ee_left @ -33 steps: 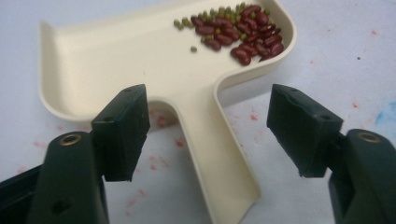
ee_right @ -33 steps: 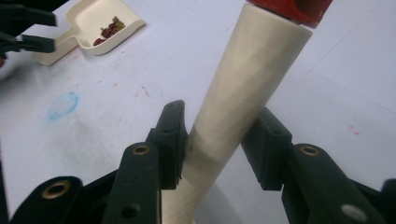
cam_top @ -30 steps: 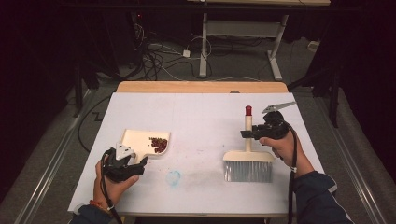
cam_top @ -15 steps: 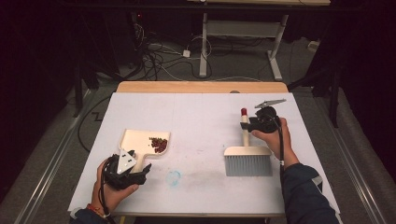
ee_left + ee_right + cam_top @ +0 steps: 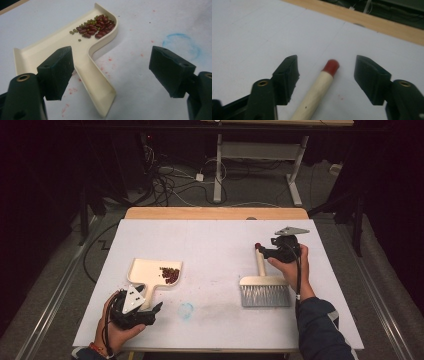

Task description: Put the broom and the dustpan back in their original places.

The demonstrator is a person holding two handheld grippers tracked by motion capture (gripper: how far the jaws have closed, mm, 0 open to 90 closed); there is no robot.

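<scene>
A cream dustpan [image 5: 145, 270] with a heap of red and green beans [image 5: 170, 275] lies at the front left of the white table. Its handle [image 5: 97, 92] runs between the jaws of my left gripper [image 5: 154, 312], whose pads [image 5: 58, 71] stand clear of it. A hand brush [image 5: 265, 295] lies flat at the right, its red-tipped wooden handle [image 5: 319, 87] pointing away. My right gripper [image 5: 263, 251] straddles the red tip [image 5: 331, 66] without touching it. Both grippers' jaws have just been opening.
A blue chalk ring [image 5: 186, 310] and faint red smudges mark the sheet between the dustpan and the brush. A wooden table edge [image 5: 215, 213] runs along the back. Cables and desk legs lie on the dark floor beyond.
The right gripper's jaws spread off the brush handle and the hand shifted slightly toward the back. The left gripper drew back a little toward the front edge, off the dustpan handle.
</scene>
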